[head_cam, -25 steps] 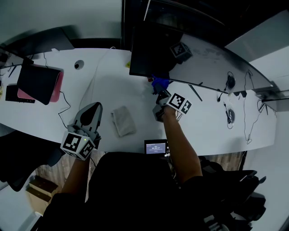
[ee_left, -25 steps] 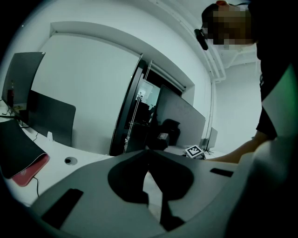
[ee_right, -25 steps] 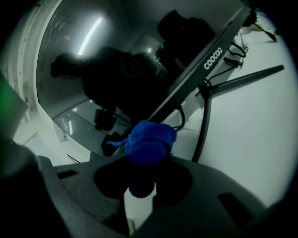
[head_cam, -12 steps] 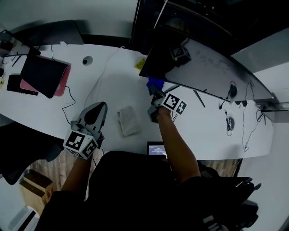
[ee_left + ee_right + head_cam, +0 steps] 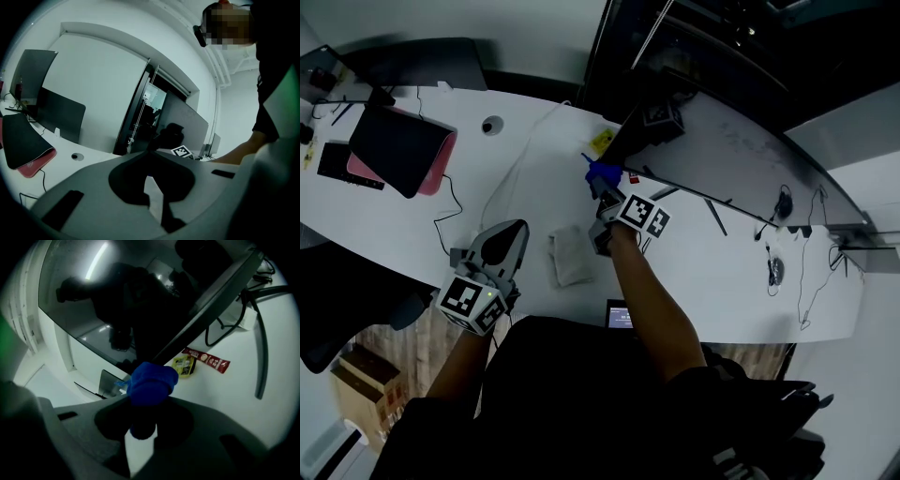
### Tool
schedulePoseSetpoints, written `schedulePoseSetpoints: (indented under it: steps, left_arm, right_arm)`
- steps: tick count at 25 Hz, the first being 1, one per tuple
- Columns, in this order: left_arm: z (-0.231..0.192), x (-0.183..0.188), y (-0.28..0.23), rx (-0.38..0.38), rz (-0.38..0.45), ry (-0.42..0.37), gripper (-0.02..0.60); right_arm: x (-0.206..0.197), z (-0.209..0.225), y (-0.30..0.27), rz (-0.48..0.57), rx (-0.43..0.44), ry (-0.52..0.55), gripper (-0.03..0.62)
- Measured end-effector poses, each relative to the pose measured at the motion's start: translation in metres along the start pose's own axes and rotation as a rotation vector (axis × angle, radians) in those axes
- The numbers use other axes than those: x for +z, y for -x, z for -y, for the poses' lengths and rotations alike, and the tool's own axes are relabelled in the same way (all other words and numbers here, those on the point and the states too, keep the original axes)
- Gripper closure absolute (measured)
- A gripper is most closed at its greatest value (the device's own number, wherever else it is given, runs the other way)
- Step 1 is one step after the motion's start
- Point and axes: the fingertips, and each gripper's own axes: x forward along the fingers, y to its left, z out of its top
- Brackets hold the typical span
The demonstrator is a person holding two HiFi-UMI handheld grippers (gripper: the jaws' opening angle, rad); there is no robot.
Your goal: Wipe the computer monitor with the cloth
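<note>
Both arms forward, right gripper fingers clamping blue cloth by monitor, left gripper nearer body, fingers closed, empty.

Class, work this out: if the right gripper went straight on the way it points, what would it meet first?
Probably the monitor: the right gripper, shut on the blue cloth, points at the screen's lower edge, so the cloth would press there first. Depth is unclear; it may already touch.

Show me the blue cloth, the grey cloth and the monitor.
blue cloth (image 5: 151, 383), right gripper view, bunched middle
grey cloth (image 5: 571, 255), head view, its middle
monitor (image 5: 117, 296), right gripper view, dark screen glass
</note>
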Motion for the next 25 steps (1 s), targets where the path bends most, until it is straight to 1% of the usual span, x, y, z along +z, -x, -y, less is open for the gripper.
schedulePoseSetpoints:
  steps: [3, 9, 12, 14, 17, 20, 21, 25]
  left_arm:
    - [-0.001, -0.002, 0.003, 0.005, 0.001, 0.012, 0.588]
    - [0.002, -0.007, 0.007, 0.008, 0.003, 0.028, 0.587]
    - [0.004, -0.008, 0.008, 0.001, 0.002, 0.028, 0.588]
    - [0.005, -0.011, 0.010, -0.002, -0.002, 0.031, 0.588]
    - [0.005, -0.011, 0.011, -0.002, -0.002, 0.037, 0.587]
    - [0.006, -0.010, 0.012, 0.000, -0.002, 0.041, 0.588]
    - [0.006, -0.010, 0.012, 0.000, 0.001, 0.039, 0.588]
    - [0.003, -0.006, 0.013, 0.005, 0.013, 0.028, 0.588]
  right_arm:
    - [-0.003, -0.005, -0.008, 0.003, 0.015, -0.025, 0.494]
    - [-0.013, -0.018, -0.022, -0.009, 0.034, -0.032, 0.494]
    - [-0.014, -0.024, -0.027, 0.006, 0.037, -0.050, 0.494]
    - [-0.012, -0.031, -0.032, 0.014, 0.047, -0.039, 0.494]
    - [-0.003, -0.052, -0.040, 0.029, 0.077, 0.006, 0.494]
    - [0.012, -0.065, -0.042, 0.068, 0.095, -0.043, 0.495]
    - [0.016, -0.069, -0.041, 0.083, 0.097, -0.038, 0.496]
    - [0.041, -0.089, -0.034, 0.139, 0.121, 0.022, 0.497]
